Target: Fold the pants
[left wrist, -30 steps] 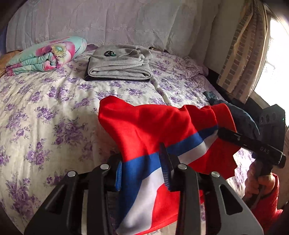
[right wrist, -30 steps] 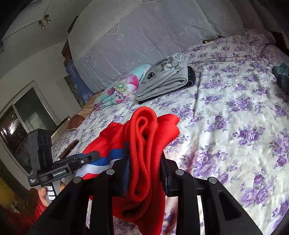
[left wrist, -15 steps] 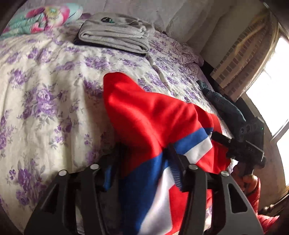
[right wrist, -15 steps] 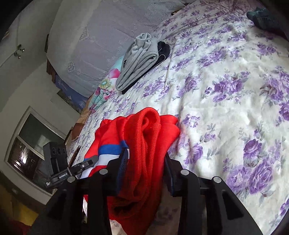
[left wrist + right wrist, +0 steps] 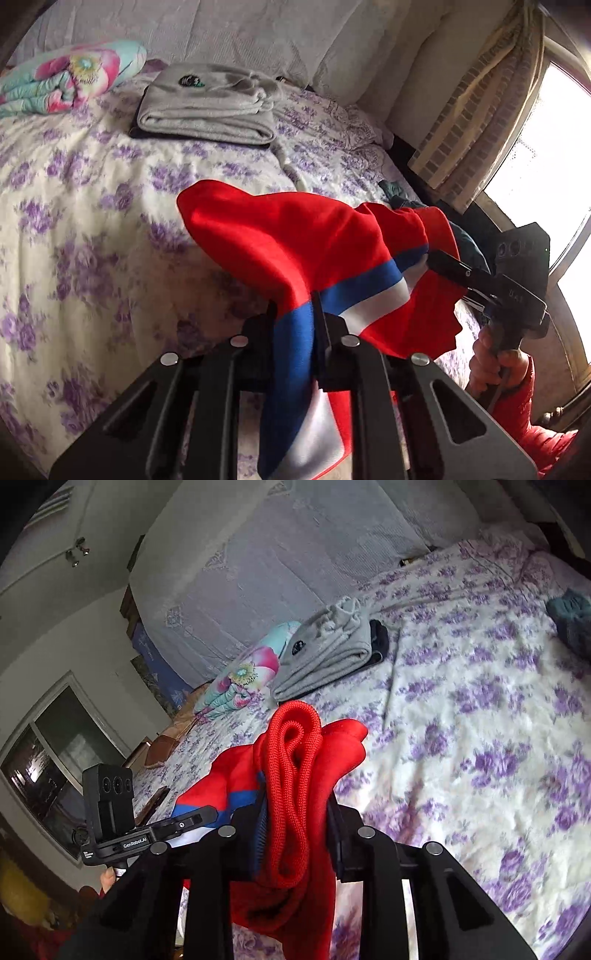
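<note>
The red pants [image 5: 280, 240] with a blue and white side stripe hang above the floral bed [image 5: 74, 229], stretched between both grippers. My left gripper [image 5: 295, 314] is shut on the striped part of the cloth. My right gripper [image 5: 295, 805] is shut on the ribbed red waistband [image 5: 291, 760], which bunches up between the fingers. The right gripper also shows in the left wrist view [image 5: 439, 260], at the far right end of the pants. The left gripper shows in the right wrist view [image 5: 207, 816], low on the left.
A folded grey garment [image 5: 207, 107] lies on a dark one near the headboard [image 5: 258, 33]. A floral folded quilt [image 5: 70, 81] lies at the far left. A dark teal garment [image 5: 570, 616] lies by the bed's right edge, near the curtain [image 5: 480, 110] and window.
Both grippers have lifted and tilted back up with the pants still held. The view has swung from looking down on the bed to looking toward the headboard.
</note>
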`<action>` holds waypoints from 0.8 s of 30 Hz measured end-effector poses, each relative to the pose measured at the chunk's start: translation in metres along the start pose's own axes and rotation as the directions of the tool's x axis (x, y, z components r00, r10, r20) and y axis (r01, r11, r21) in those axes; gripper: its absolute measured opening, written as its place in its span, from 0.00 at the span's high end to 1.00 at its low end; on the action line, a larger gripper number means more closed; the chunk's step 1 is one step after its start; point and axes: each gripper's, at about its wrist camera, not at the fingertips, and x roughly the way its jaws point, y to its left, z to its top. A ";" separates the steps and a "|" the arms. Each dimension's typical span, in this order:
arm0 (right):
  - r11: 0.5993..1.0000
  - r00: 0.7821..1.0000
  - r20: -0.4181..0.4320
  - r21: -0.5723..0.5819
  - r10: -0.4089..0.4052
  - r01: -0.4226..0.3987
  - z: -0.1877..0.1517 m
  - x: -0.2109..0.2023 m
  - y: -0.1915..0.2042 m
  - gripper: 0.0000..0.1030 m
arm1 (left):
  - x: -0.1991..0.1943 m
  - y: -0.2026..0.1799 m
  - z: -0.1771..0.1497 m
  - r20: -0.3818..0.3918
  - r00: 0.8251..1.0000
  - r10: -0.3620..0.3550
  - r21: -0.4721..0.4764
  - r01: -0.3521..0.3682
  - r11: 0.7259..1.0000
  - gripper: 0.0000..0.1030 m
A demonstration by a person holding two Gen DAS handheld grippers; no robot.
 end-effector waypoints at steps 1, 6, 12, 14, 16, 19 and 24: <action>1.000 1.000 0.017 -0.022 -0.004 0.005 0.014 -0.001 0.005 0.73 | -0.004 -0.005 0.012 0.031 0.999 0.012 0.022 -0.012 1.000 0.86; 0.995 0.994 0.111 -0.100 -0.009 0.020 0.095 0.020 0.026 0.73 | -0.013 -0.003 0.100 0.153 0.987 0.041 0.060 -0.050 0.997 0.86; 0.990 0.970 0.245 -0.135 0.003 0.031 0.201 0.078 0.041 0.73 | -0.001 0.020 0.216 0.301 0.947 0.113 0.052 -0.135 0.989 0.86; 0.990 0.960 0.281 -0.137 0.006 0.034 0.230 0.107 0.040 0.73 | 0.008 0.036 0.249 0.337 0.933 0.128 0.019 -0.142 0.990 0.86; 0.991 0.952 0.305 -0.126 -0.003 0.044 0.252 0.139 0.032 0.73 | 0.024 0.056 0.278 0.356 0.924 0.140 -0.015 -0.144 0.989 0.86; 0.998 0.954 0.300 -0.062 -0.005 0.025 0.278 0.190 0.003 0.73 | 0.058 0.086 0.310 0.351 0.919 0.179 -0.057 -0.170 0.984 0.86; 0.992 0.980 0.149 0.032 -0.129 0.125 0.279 0.281 -0.066 0.70 | 0.142 0.138 0.323 0.220 0.928 0.300 -0.112 -0.281 0.953 0.84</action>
